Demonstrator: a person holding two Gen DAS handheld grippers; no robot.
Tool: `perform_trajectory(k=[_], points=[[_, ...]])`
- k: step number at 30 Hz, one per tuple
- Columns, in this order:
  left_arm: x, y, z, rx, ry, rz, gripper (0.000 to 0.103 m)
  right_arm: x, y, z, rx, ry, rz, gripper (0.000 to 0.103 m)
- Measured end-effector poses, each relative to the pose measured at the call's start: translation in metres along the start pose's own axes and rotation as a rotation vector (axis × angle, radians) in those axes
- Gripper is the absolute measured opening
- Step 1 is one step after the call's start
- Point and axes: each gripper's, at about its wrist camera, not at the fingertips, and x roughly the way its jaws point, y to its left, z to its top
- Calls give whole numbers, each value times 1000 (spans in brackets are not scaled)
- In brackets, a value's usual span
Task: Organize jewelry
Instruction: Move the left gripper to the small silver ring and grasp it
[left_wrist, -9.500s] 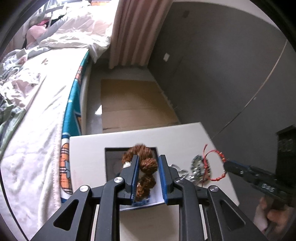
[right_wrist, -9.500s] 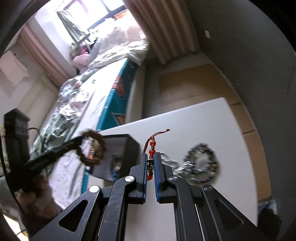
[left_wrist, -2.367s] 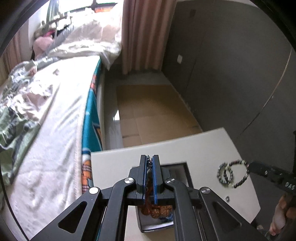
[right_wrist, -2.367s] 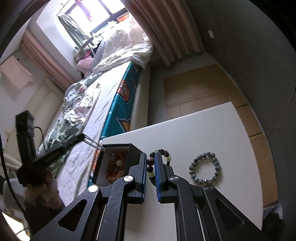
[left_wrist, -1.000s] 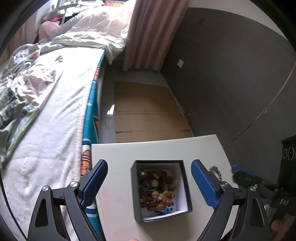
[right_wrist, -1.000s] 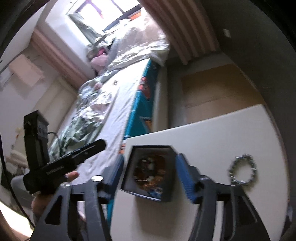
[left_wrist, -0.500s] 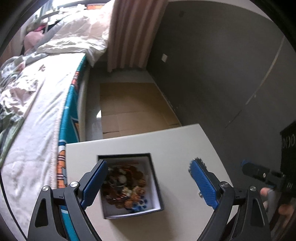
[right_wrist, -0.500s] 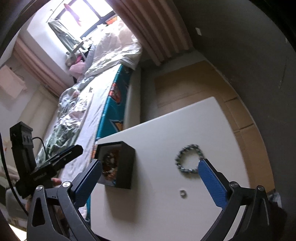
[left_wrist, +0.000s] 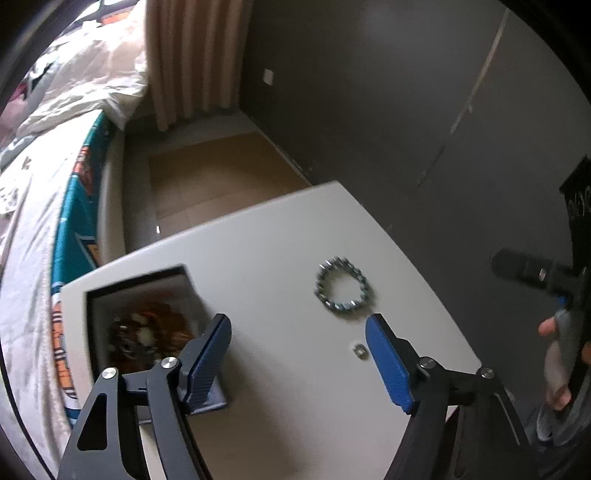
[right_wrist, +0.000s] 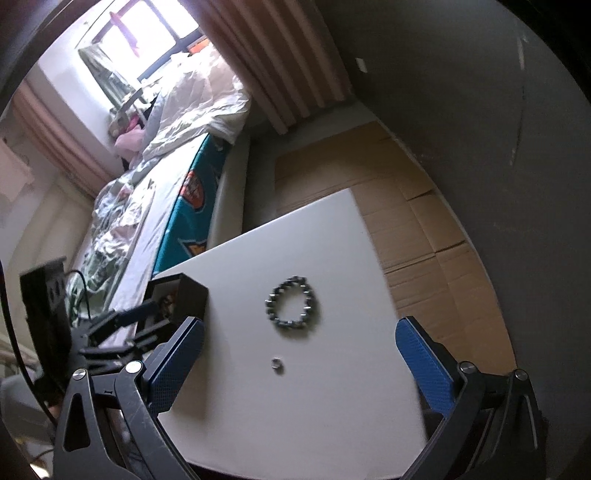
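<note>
A black jewelry box (left_wrist: 147, 332) with several bead bracelets inside sits at the left of the white table (left_wrist: 266, 266); it also shows in the right wrist view (right_wrist: 184, 295). A grey bead bracelet (left_wrist: 341, 290) lies on the table to the right, also in the right wrist view (right_wrist: 291, 306). A small silver ring (left_wrist: 360, 350) lies nearer, also in the right wrist view (right_wrist: 276, 363). My left gripper (left_wrist: 299, 332) is open and empty above the table between box and bracelet. My right gripper (right_wrist: 299, 332) is open and empty above the bracelet and ring.
A bed (right_wrist: 155, 192) with rumpled covers runs along the table's left side. Flattened cardboard (right_wrist: 406, 221) covers the floor beyond the table. A dark grey wall (left_wrist: 406, 110) stands to the right. The right gripper's body and the hand (left_wrist: 554, 350) show at the right edge.
Both grippers were shut on bracelets, then opened over the box. The left gripper has since swung right, from over the box toward the grey bracelet. The right gripper has drawn closer to the bracelet.
</note>
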Motion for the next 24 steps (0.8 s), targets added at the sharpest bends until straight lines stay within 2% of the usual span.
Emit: perform_trajectory(k=[2, 6, 8, 12, 18, 24], points=[[9, -11, -2, 26, 22, -6, 67, -3, -9, -2, 15, 0, -3, 103], [27, -36, -8, 84, 56, -14, 63, -12, -24, -3, 22, -17, -10, 103], [34, -45, -10, 99, 77, -19, 54, -17, -31, -3, 20, -26, -10, 103], [49, -61, -17, 142, 106, -20, 50, -18, -42, -5, 24, -16, -6, 103], [64, -64, -24, 172, 129, 0, 41, -16, -50, -10, -7, 6, -29, 103], [86, -69, -29, 201, 174, 30, 26, -10, -50, -12, -31, 25, -45, 102]])
